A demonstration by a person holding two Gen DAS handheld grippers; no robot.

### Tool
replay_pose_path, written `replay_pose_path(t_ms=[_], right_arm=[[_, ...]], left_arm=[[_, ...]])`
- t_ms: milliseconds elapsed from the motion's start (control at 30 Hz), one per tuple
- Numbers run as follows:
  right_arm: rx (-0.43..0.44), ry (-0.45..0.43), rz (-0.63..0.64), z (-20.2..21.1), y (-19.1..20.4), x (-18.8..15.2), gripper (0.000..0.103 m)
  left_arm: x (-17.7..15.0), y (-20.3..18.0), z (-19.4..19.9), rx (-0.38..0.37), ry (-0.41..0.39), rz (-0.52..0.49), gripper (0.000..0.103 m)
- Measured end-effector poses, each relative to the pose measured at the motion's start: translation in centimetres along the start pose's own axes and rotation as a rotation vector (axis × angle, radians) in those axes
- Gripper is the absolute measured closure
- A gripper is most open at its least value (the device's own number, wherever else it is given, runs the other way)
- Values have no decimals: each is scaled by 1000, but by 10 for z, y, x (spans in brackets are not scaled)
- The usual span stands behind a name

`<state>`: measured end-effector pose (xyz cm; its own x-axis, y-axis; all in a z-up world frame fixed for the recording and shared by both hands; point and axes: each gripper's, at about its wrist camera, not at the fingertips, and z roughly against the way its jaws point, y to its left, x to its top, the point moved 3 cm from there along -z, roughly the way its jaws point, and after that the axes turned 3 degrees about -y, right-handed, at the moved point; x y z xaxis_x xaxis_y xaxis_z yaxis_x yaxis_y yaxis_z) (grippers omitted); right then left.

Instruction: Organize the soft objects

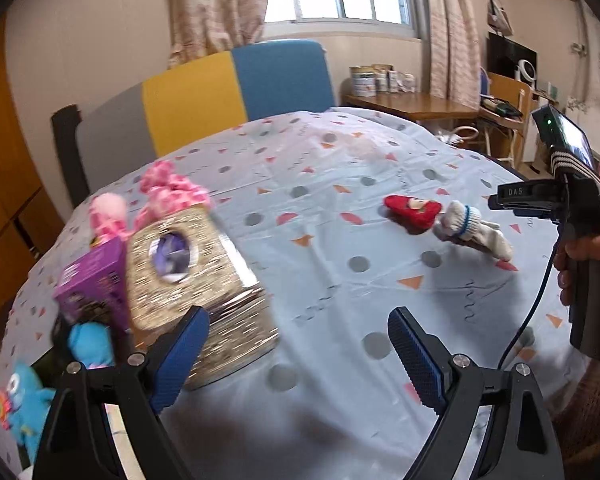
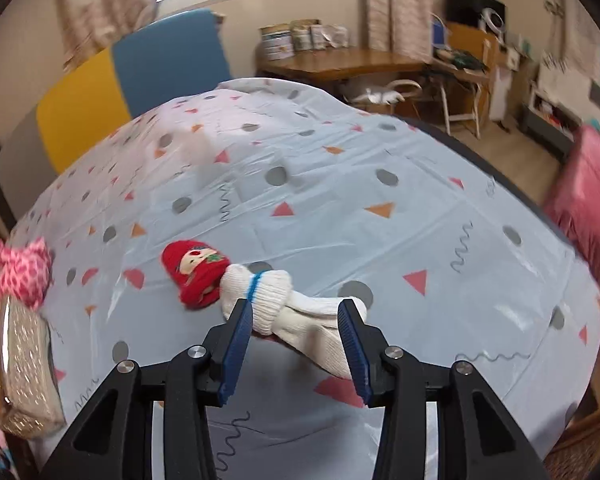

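Wide-spread and empty, the left gripper (image 1: pixel 298 354) hovers over the tablecloth (image 1: pixel 340 200); a glittery box (image 1: pixel 196 280) stands just left, plush toys (image 1: pixel 168 192) behind it.

From the right wrist, the right gripper (image 2: pixel 296 344) straddles the white sock bundle (image 2: pixel 296 312), whether clamping it I cannot tell; a red sock (image 2: pixel 196 272) touches it.

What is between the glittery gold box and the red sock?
Only bare patterned tablecloth between the gold box and the red sock, shown in the left wrist view.
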<state>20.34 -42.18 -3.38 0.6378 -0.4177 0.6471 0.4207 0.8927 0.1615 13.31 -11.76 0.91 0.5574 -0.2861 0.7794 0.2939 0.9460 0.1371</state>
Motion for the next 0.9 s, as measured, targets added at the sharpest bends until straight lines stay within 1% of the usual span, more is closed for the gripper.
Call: replay_pose_path(t_ms=[33, 300, 500, 567, 633, 700, 733, 767, 800, 900], right_arm=[[11, 6, -22, 0, -4, 0, 59], [35, 9, -66, 1, -8, 3, 59], [64, 8, -141, 1, -19, 5, 59], [80, 3, -182, 3, -25, 6, 59], [94, -12, -228, 7, -32, 8, 59], [104, -26, -264, 9, -39, 9, 59], [111, -28, -280, 10, -41, 10, 59], [121, -29, -299, 10, -44, 10, 59], [128, -29, -313, 10, -46, 10, 59], [153, -21, -343, 9, -49, 10, 58]], left_arm=[[3, -7, -5, -12, 3, -7, 12], [21, -43, -43, -72, 41, -55, 12], [29, -60, -78, -115, 98, -44, 12], [33, -65, -93, -140, 123, -25, 12], [38, -68, -106, -173, 147, 6, 17], [45, -71, -119, -205, 169, 44, 26], [48, -72, -124, -224, 177, 62, 28], [54, -74, -132, -244, 187, 90, 34], [58, -75, -137, -255, 192, 106, 36], [73, -86, -154, -302, 210, 150, 36]])
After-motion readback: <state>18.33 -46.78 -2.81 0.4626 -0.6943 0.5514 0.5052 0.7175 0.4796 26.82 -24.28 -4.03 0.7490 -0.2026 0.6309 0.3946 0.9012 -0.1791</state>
